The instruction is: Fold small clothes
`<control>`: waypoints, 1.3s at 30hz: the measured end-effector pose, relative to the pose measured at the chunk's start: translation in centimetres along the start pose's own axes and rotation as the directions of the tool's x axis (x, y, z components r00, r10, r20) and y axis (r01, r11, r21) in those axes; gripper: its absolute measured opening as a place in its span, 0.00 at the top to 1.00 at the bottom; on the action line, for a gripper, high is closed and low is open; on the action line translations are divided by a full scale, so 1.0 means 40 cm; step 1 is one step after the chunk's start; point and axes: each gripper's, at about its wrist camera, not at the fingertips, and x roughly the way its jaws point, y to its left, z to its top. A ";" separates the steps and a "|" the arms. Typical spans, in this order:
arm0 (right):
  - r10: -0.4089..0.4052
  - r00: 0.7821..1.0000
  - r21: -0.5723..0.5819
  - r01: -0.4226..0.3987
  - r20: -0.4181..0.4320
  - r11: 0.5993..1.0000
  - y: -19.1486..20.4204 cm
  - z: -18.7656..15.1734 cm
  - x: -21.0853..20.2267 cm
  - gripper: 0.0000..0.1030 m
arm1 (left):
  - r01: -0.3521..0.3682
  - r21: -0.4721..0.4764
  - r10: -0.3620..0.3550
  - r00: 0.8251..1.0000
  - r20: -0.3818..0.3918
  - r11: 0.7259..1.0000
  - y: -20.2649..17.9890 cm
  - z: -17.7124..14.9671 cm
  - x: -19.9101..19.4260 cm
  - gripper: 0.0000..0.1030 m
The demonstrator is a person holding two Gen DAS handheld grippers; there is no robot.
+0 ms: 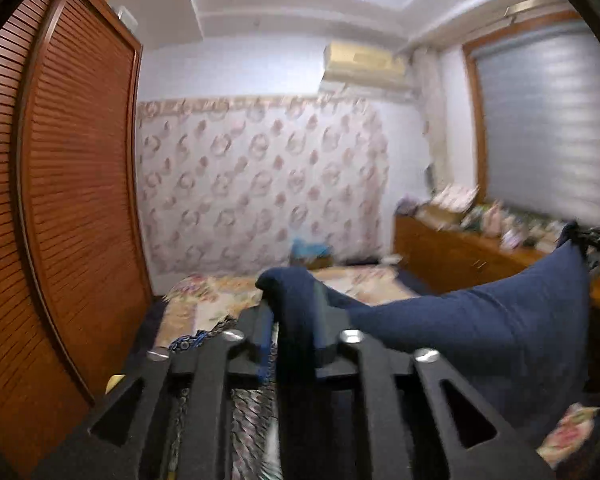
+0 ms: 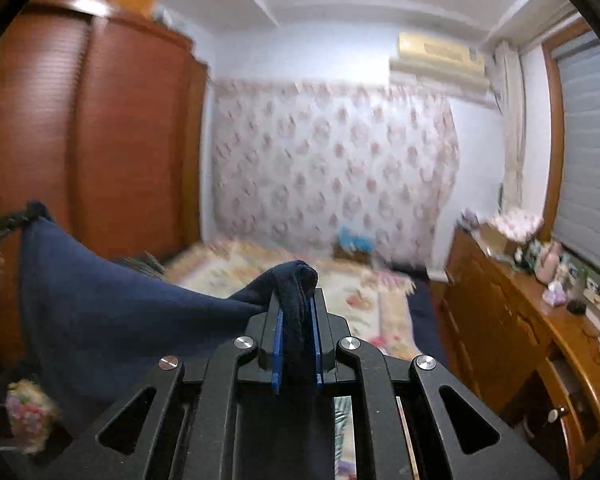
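Navy garment (image 1: 480, 320): corners pinched in left gripper (image 1: 296, 312) and right gripper (image 2: 298, 308) jaws; keep taut, level above bed (image 2: 340, 276).

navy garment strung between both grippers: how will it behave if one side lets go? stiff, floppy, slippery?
Likely floppy: the navy garment sags in a curve between the right gripper and the left gripper. Probably light, since a small bunched corner in each seems to carry it. If one side lets go, it would likely swing down and hang from the other, possibly onto the floral bedspread.
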 end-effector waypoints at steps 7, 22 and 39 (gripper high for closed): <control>-0.115 0.899 0.071 0.160 -0.423 0.985 -0.052 -0.197 0.524 0.65 | -0.011 -0.013 0.007 0.958 -0.285 1.000 0.051 -0.217 0.346 0.67; 0.058 0.897 0.147 0.008 -0.439 0.989 -0.089 -0.376 0.373 0.64 | 0.141 -0.008 -0.133 0.911 -0.390 0.990 -0.027 -0.424 0.149 0.38; 0.065 0.906 0.196 0.020 -0.417 0.980 -0.077 -0.558 0.238 0.63 | 0.127 -0.137 -0.175 0.883 -0.435 0.982 0.019 -0.638 -0.113 0.42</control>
